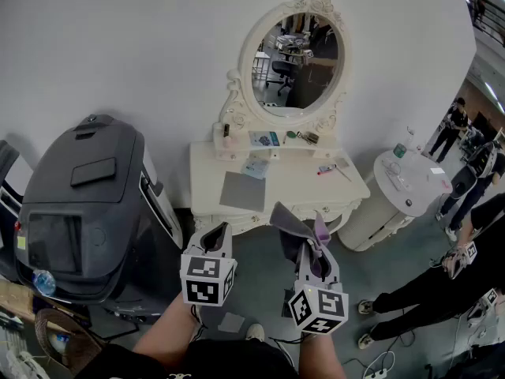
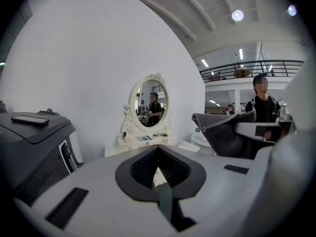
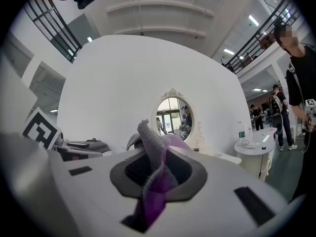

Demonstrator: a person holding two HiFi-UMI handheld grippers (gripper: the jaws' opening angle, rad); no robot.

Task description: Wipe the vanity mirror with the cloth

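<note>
Clamping cloth (image 3: 150, 141), right gripper (image 3: 157, 171) — pinch plain only close-up

At the back of the worktop (image 1: 304, 186), up against the wall: the vanity mirror (image 1: 300, 60). Just under the mirror, along the worktop's back: a low shelf (image 1: 237, 150) with a few small things on it, too small to tell. On the worktop, toward its front left: a flat mat (image 1: 243, 191). Left of the worktop, on the floor: a big machine (image 1: 87, 188). Right of the worktop: a small round table (image 1: 410, 181), with people (image 1: 465, 160) standing past it. In front of the worktop, side by side and apart: the left gripper (image 1: 218, 231) and the right gripper (image 1: 314, 251). Pinched in the right gripper, sticking up toward the worktop's front edge: the cloth (image 1: 290, 226).
</note>
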